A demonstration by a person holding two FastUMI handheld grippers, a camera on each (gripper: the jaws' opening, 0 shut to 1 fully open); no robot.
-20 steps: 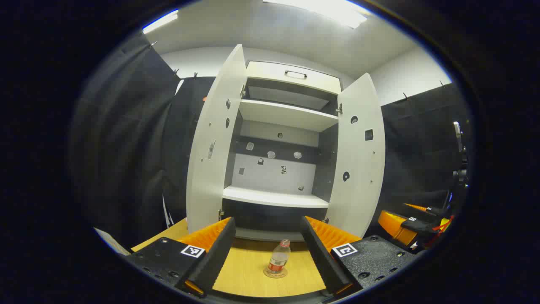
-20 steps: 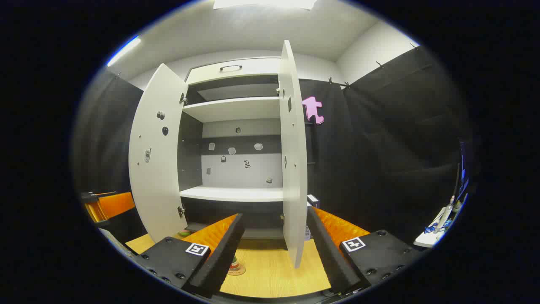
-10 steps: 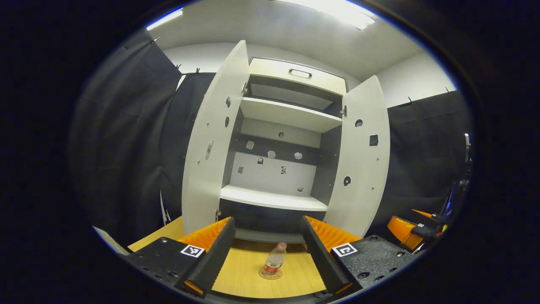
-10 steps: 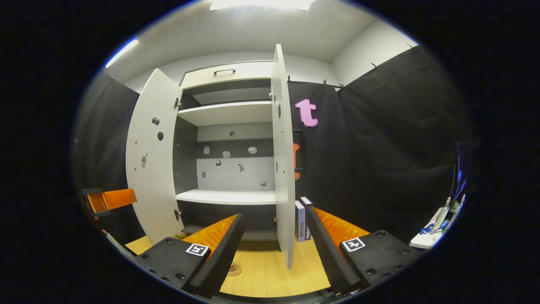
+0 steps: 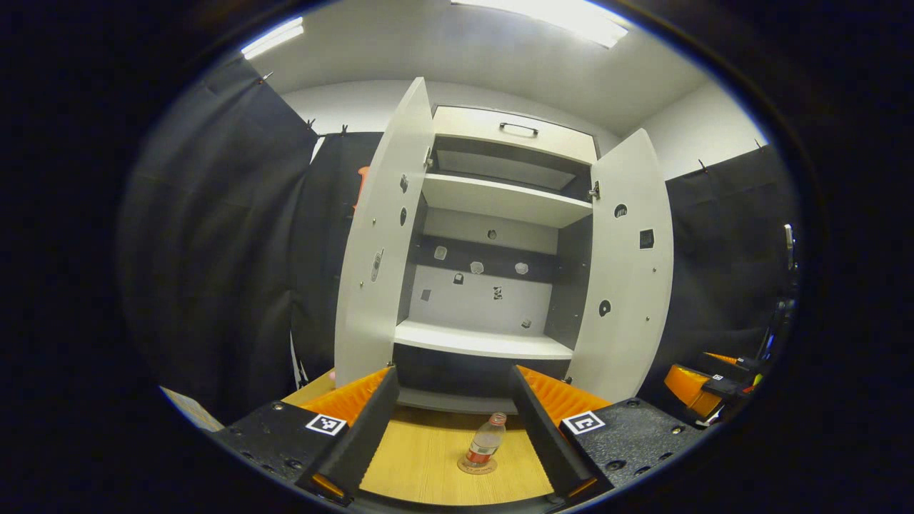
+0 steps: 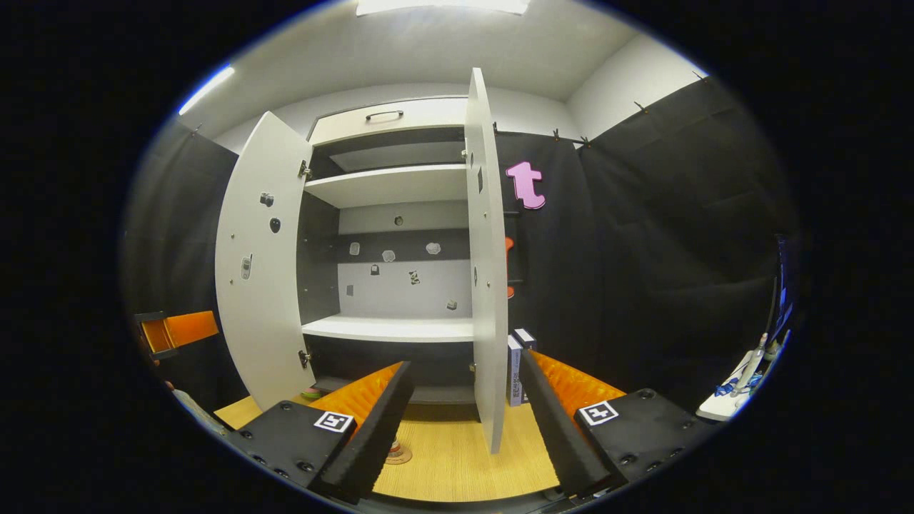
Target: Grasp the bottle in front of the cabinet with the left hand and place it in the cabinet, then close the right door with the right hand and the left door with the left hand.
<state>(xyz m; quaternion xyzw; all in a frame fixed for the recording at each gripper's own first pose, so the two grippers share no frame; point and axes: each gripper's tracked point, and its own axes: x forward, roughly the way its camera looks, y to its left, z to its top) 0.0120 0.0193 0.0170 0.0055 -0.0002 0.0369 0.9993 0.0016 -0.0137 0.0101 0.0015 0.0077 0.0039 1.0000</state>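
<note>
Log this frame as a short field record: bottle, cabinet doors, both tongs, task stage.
bottle: small clear plastic bottle with red cap and label, upright on a round coaster on the wooden tabletop, in front of the cabinet
cabinet: tall white cabinet, both doors open
left tongs: open, bottle ahead between the fingers, untouched
right tongs: open, facing the right door edge
stage: bottle not yet grasped
</note>
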